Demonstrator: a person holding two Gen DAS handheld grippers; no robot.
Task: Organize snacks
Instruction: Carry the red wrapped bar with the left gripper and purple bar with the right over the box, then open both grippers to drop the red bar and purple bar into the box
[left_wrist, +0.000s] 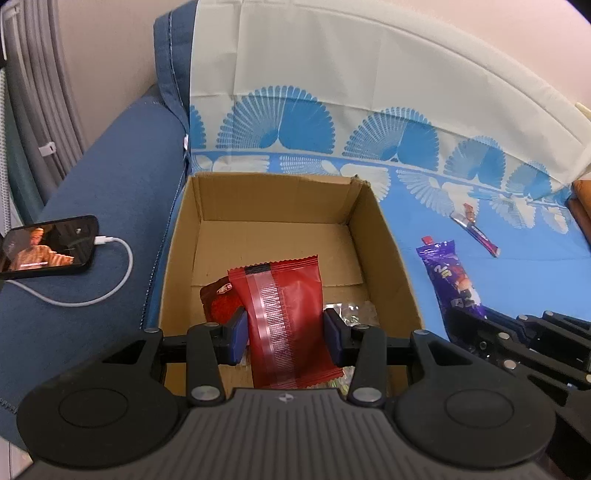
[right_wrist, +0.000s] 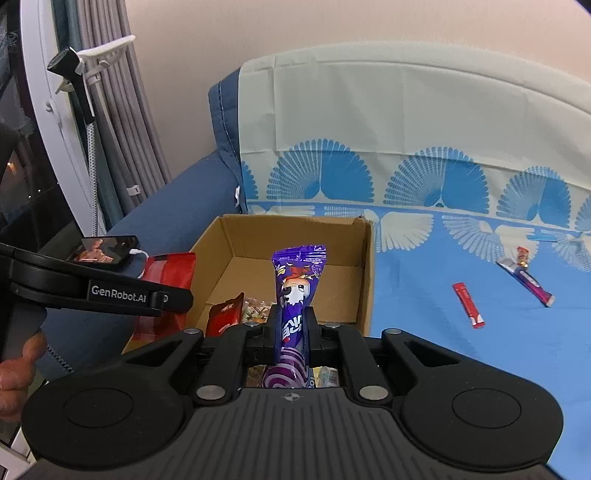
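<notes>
My left gripper (left_wrist: 284, 332) is shut on a translucent red snack packet (left_wrist: 286, 314) and holds it over the near part of an open cardboard box (left_wrist: 384, 240). In the box lie a dark red packet (left_wrist: 218, 299) and a clear wrapped snack (left_wrist: 354, 308). My right gripper (right_wrist: 291, 328) is shut on a purple snack packet (right_wrist: 297, 284) at the box's near right edge (right_wrist: 365, 280); the packet stands upright. That purple packet (left_wrist: 448, 273) and the right gripper's body also show in the left wrist view. The left gripper and red packet (right_wrist: 168, 273) show in the right wrist view.
The box sits on a blue patterned cloth (right_wrist: 461, 354) over a blue sofa. A small red bar (right_wrist: 467, 304) and a purple bar (right_wrist: 528, 282) with a tiny red piece lie on the cloth to the right. A phone (left_wrist: 48, 243) with a white cable rests on the sofa arm at left.
</notes>
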